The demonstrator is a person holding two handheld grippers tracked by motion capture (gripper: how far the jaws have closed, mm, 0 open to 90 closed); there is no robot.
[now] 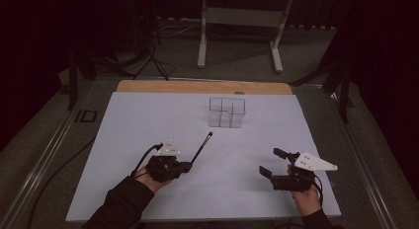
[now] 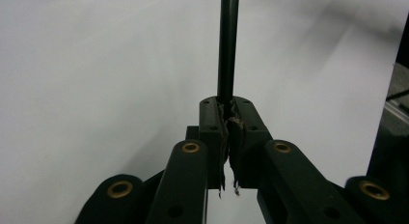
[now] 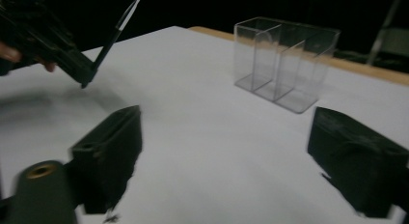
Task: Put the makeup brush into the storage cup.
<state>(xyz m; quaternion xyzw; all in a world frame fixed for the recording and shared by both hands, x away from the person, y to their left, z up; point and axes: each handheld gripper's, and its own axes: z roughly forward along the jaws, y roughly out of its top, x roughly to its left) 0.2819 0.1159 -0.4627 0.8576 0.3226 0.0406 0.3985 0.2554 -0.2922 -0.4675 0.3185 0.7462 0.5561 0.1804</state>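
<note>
The left gripper (image 1: 189, 166) is clamped on a black pen (image 1: 202, 147) pointing ahead of it toward the clear organizer (image 1: 227, 112) — pickup done, placing left — while the right gripper (image 1: 272, 162) idles, jaws apart.

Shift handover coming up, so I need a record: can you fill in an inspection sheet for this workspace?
Surface: white sheet on a wooden tabletop.
Job's things: black pen; clear compartment organiser, upright.
Clutter: nothing seen.
Grippers: left gripper shut on the pen; right gripper open, holding nothing.
Cables: black cable trails off the left edge.
Surroundings: white frame legs, tripod, dark floor.
</note>
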